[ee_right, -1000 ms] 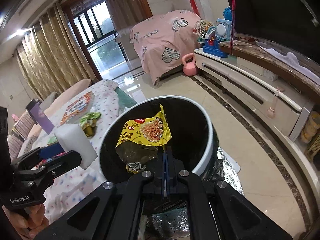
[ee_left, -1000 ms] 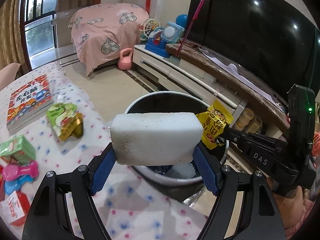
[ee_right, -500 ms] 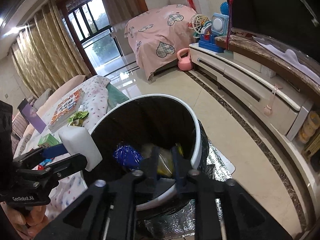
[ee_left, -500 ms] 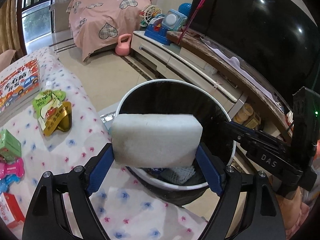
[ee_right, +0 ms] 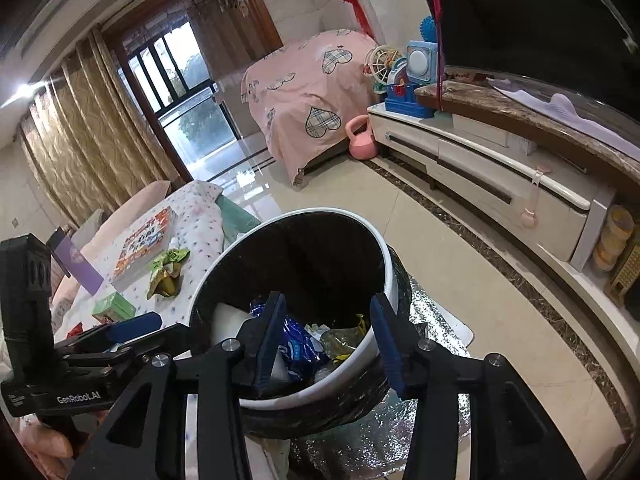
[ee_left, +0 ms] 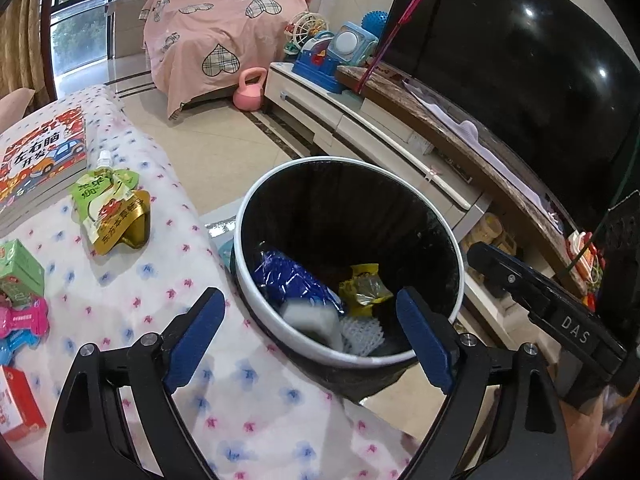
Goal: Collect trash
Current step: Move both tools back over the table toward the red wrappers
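Note:
A round bin with a white rim (ee_left: 420, 196) and black liner stands on the floor beside the table. In it lie a white foam block (ee_left: 310, 320), a blue wrapper (ee_left: 292, 280), a yellow snack bag (ee_left: 364, 286) and white netting. My left gripper (ee_left: 310, 334) is open and empty above the bin's near rim. My right gripper (ee_right: 326, 338) is open and empty over the bin (ee_right: 390, 280); the blue wrapper (ee_right: 298, 344) shows between its fingers. A green and gold drink pouch (ee_left: 114, 210) lies on the table.
The table has a dotted white cloth (ee_left: 120, 300) with a picture book (ee_left: 38, 156), a green carton (ee_left: 18, 266), pink and blue toys (ee_left: 22, 322) and a red box (ee_left: 16, 408). A TV stand (ee_left: 360, 124) runs along the right. A silver mat (ee_right: 424, 424) lies under the bin.
The right gripper opened and the yellow snack bag fell into the bin. Then the left gripper opened and the white foam block dropped into the bin.

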